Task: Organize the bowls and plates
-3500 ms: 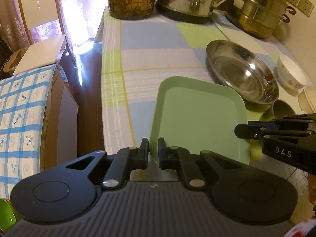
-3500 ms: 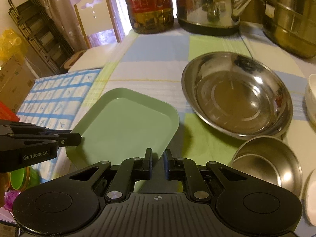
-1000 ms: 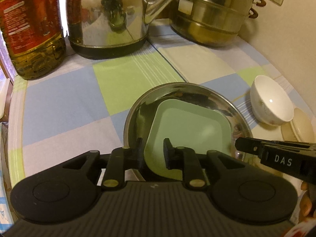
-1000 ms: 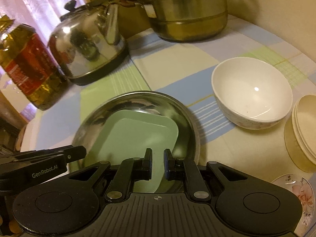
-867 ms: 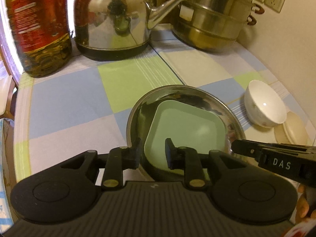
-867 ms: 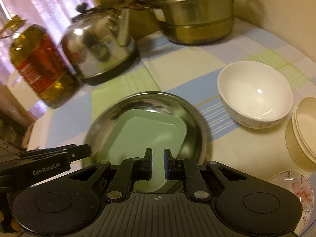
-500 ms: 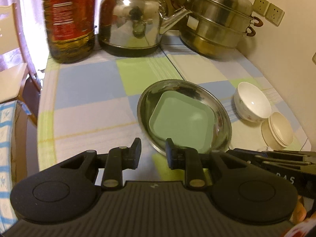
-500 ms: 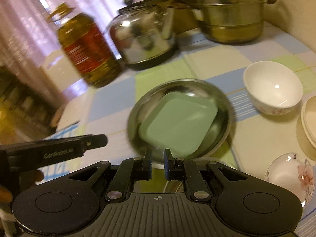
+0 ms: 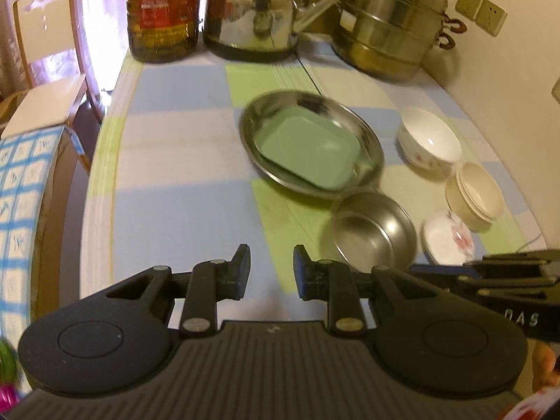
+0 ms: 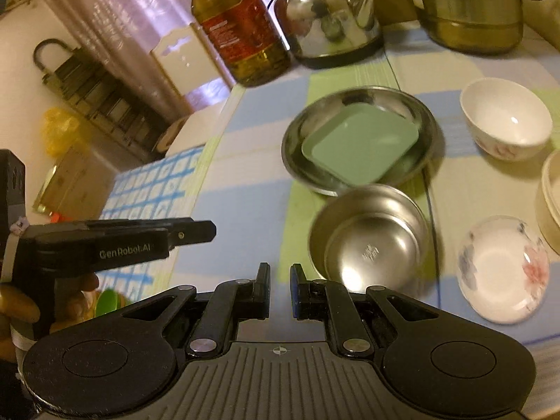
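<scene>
A green square plate (image 9: 308, 152) lies inside a large steel dish (image 9: 364, 140) at the table's middle; both show in the right wrist view too, plate (image 10: 360, 145) in dish (image 10: 301, 129). A small steel bowl (image 9: 372, 232) (image 10: 371, 238) sits in front of them. A white flowered bowl (image 9: 428, 141) (image 10: 505, 122), stacked cream bowls (image 9: 474, 194) and a flowered saucer (image 9: 449, 238) (image 10: 502, 269) stand to the right. My left gripper (image 9: 271, 271) is open and empty, held back above the table. My right gripper (image 10: 280, 290) is empty with its jaws a narrow gap apart, just before the small steel bowl.
An oil bottle (image 9: 162, 10), a steel kettle (image 9: 255, 10) and a stacked steamer pot (image 9: 392, 24) line the table's (image 9: 168, 182) far edge. A chair (image 9: 45, 70) and a blue checked cloth (image 9: 17, 192) are off the left edge. A wall (image 9: 507, 70) bounds the right.
The green plate went from the left of the table into the steel dish. Both grippers then pulled back and up from it, and the left jaws opened wider.
</scene>
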